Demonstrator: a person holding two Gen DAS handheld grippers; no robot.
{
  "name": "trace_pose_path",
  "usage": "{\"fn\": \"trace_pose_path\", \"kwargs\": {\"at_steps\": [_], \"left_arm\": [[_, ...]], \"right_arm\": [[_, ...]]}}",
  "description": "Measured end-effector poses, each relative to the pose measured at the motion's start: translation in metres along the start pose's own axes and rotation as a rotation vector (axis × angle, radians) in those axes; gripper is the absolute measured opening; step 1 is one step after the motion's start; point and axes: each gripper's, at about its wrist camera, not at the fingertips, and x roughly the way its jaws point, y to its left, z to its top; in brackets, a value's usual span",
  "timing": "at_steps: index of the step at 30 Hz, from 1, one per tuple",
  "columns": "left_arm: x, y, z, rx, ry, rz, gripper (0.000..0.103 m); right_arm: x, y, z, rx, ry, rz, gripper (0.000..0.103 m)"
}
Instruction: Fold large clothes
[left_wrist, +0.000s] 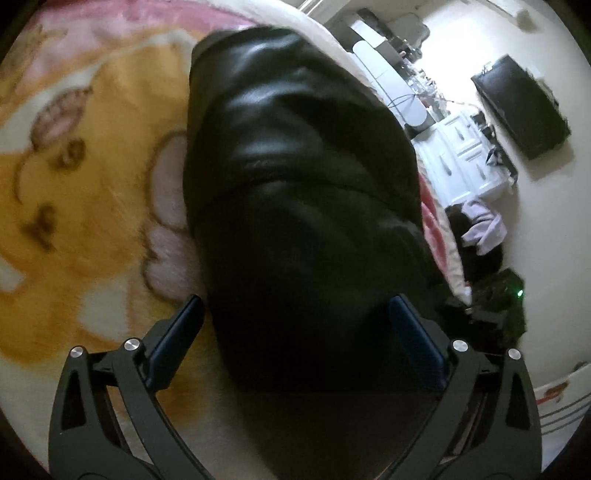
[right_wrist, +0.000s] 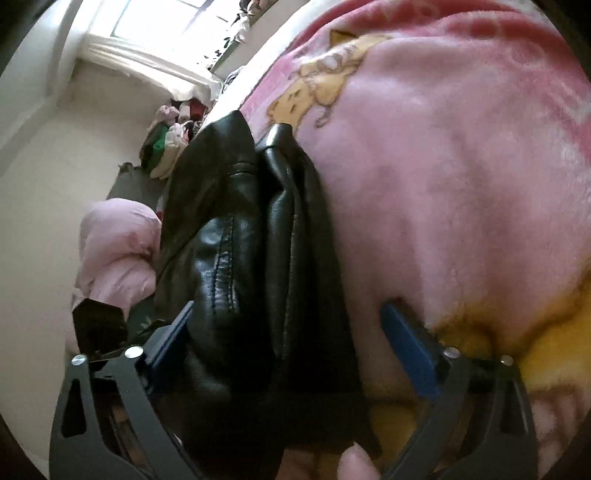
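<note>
Bed covered by a plush blanket (left_wrist: 92, 177), pink border with yellow-orange cartoon print. Black leather jacket (left_wrist: 295, 184) lies directly on the blanket, bundled lengthwise, stitched seams and folds uppermost in the right wrist view. Jacket sits near the bed edge; floor (left_wrist: 546, 229) visible just beyond.

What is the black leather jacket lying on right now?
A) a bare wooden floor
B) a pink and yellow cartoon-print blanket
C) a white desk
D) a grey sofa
B: the black leather jacket rests on the fleecy pink and yellow cartoon-print blanket, which spreads out beside it in both wrist views.
</note>
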Motion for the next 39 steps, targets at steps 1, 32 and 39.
{"fn": "trace_pose_path", "kwargs": {"at_steps": [1, 32, 39], "left_arm": [[0.002, 0.001, 0.001, -0.013, 0.005, -0.012, 0.094], [-0.062, -0.02, -0.036, 0.391, -0.134, 0.275, 0.087], [-0.076, -0.028, -0.038, 0.436, -0.175, 0.29, 0.086]], "right_arm": [[-0.001, 0.001, 0.0, -0.001, 0.0, 0.01, 0.075], [0.019, 0.141, 0.036, -0.27, -0.253, -0.306, 0.077], [0.071, 0.138, 0.066, -0.327, -0.098, -0.432, 0.019]]}}
